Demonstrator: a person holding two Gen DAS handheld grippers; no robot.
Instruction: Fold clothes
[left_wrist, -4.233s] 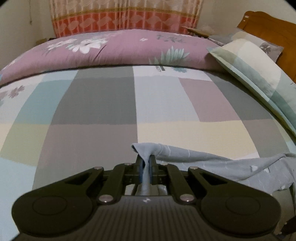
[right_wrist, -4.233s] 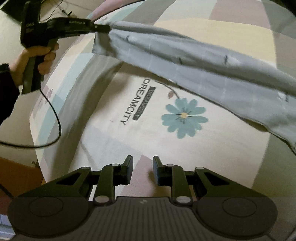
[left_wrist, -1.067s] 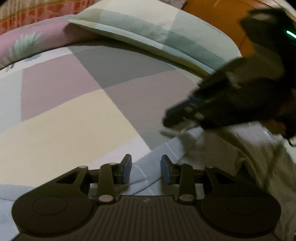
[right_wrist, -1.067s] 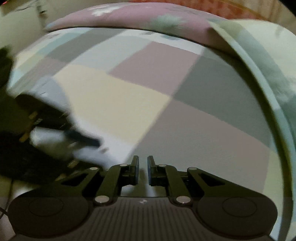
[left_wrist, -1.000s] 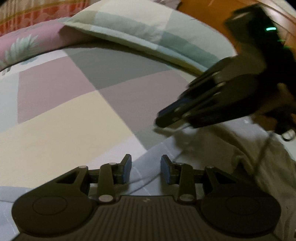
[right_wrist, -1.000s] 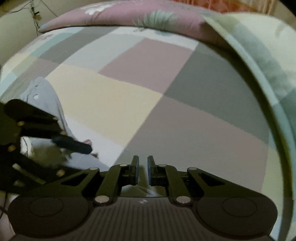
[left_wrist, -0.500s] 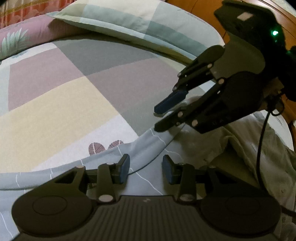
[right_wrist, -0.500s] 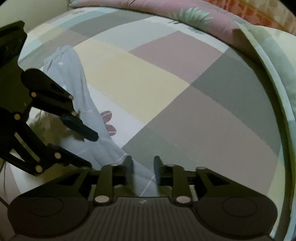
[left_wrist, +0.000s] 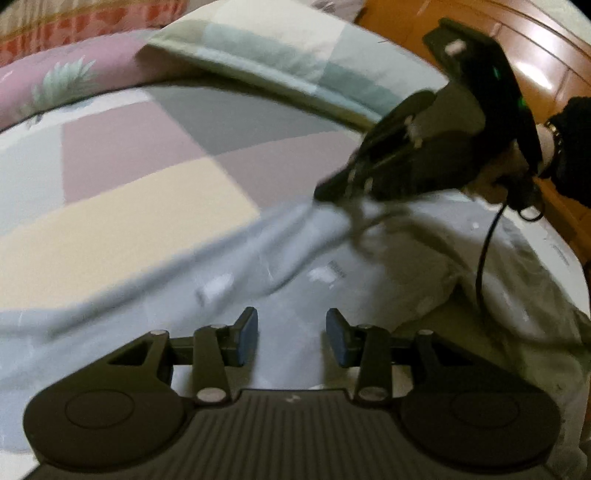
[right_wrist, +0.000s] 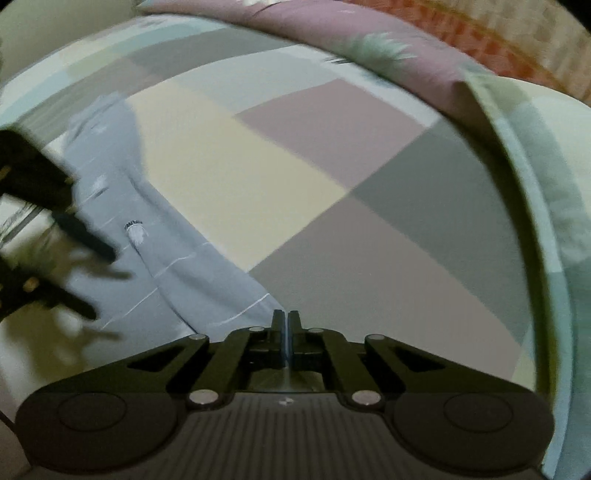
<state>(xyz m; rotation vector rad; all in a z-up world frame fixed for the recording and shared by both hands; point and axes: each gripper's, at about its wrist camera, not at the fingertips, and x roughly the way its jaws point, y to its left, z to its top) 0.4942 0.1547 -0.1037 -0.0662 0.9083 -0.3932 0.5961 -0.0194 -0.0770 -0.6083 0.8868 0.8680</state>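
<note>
A grey-blue garment (left_wrist: 258, 258) with thin white lines lies spread across the checked bedsheet (left_wrist: 129, 206). My left gripper (left_wrist: 291, 338) hovers just above it, open, with nothing between its blue pads. In the left wrist view my right gripper (left_wrist: 325, 192) comes in from the upper right, its tip pinching the garment's far edge, which rises toward it. The right wrist view shows my right gripper (right_wrist: 286, 321) shut on the garment (right_wrist: 177, 273) at its near corner. The left gripper (right_wrist: 96, 284) appears blurred at the left with its fingers apart.
A checked pillow (left_wrist: 295, 62) and a pink floral quilt (left_wrist: 74, 81) lie at the head of the bed, before a wooden headboard (left_wrist: 517, 55). A pale beige cloth (left_wrist: 498, 277) is bunched at the right. A black cable (left_wrist: 484, 251) hangs from the hand (left_wrist: 517, 162) holding the right gripper.
My right gripper opened, dropped to the garment's edge and shut on it, and the edge now lifts. The left gripper shifted over the garment and its fingers spread slightly wider.
</note>
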